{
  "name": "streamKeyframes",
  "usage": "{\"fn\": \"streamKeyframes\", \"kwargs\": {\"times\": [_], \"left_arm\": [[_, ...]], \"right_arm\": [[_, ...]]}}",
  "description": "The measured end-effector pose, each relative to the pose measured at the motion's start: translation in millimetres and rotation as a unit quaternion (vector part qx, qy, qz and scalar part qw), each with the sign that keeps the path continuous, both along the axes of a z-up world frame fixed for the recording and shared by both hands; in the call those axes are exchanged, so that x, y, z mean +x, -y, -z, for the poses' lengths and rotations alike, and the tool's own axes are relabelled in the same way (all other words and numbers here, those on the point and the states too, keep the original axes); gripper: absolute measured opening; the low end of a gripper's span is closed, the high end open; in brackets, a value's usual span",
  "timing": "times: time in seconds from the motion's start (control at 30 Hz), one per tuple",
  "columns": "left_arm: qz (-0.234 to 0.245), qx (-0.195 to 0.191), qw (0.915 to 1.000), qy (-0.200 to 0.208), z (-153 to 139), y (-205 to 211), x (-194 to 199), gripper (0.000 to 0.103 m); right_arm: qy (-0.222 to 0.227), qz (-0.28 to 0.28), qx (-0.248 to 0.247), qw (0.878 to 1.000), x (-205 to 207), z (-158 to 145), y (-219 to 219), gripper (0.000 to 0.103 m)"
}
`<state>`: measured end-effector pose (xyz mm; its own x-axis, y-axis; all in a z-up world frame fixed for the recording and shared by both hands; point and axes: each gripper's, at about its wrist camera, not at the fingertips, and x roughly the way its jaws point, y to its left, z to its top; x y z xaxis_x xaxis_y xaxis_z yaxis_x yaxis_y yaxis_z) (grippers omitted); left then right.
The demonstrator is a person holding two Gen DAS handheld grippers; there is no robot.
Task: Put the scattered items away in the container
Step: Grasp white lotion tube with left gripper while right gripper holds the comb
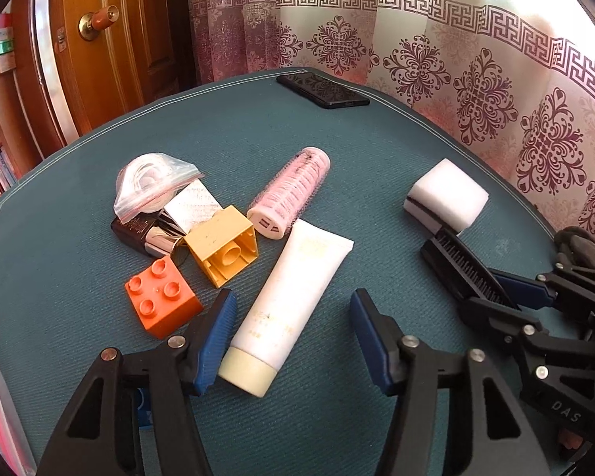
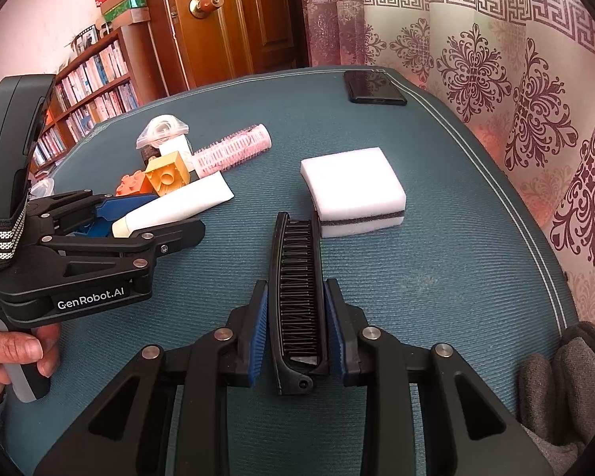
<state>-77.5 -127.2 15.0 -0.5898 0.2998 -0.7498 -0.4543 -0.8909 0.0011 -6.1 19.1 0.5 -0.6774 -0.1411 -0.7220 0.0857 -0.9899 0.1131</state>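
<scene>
A: Where does your right hand-held gripper [image 2: 297, 329] stand against the black comb [image 2: 295, 297]?

B: The comb lies flat on the table [image 2: 436, 277] with its long axis running straight away from you, in line with the fingers. Its near end sits between the blue pads [image 2: 258, 329], one on each side. The jaws are drawn in to the comb's width and appear to press its two long edges, so I judge you have it clamped, though it has not left the cloth. Its far tip lies just beside the white sponge [image 2: 353, 182].

A: And the left hand-held gripper [image 1: 293, 329]?

B: Wide open, holding nothing. The white tube [image 1: 293, 297] lies between its fingers, cap end nearest you, its long axis slanting away to the right. The left pad [image 1: 214, 341] is close to the cap and may be touching it; the right pad stands clear. The orange brick [image 1: 160, 301] is just left of that finger, with the yellow brick [image 1: 224, 250], pink roller [image 1: 289, 194] and plastic bag [image 1: 154, 182] beyond.

A: Which arm takes what?

B: Your left is nearer the tube, your right already has the comb. Turning the left slightly clockwise would probably square its pads to the tube. I cannot make out the container for certain in either view; a pale edge at the far left of the left wrist view may be it.
</scene>
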Motion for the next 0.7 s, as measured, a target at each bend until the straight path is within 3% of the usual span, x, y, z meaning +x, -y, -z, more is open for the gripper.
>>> {"fn": "streamKeyframes", "kwargs": {"times": [0.47,0.57,0.7], "left_arm": [[-0.004,-0.004,1.0,-0.003,-0.5,-1.9,1.5,0.06],[0.002,-0.012,0.9999,-0.008,-1.0,-6.3,5.6,0.052],[0.0,-0.014,0.9998,-0.013,-1.4,-10.8,13.3,0.035]], "right_arm": [[0.0,0.0,-0.002,1.0,-1.1,0.1,-0.1,0.031],[0.0,0.0,-0.002,1.0,-1.0,0.0,0.0,0.03],[-0.001,0.0,0.0,1.0,-1.6,0.1,0.1,0.031]]}}
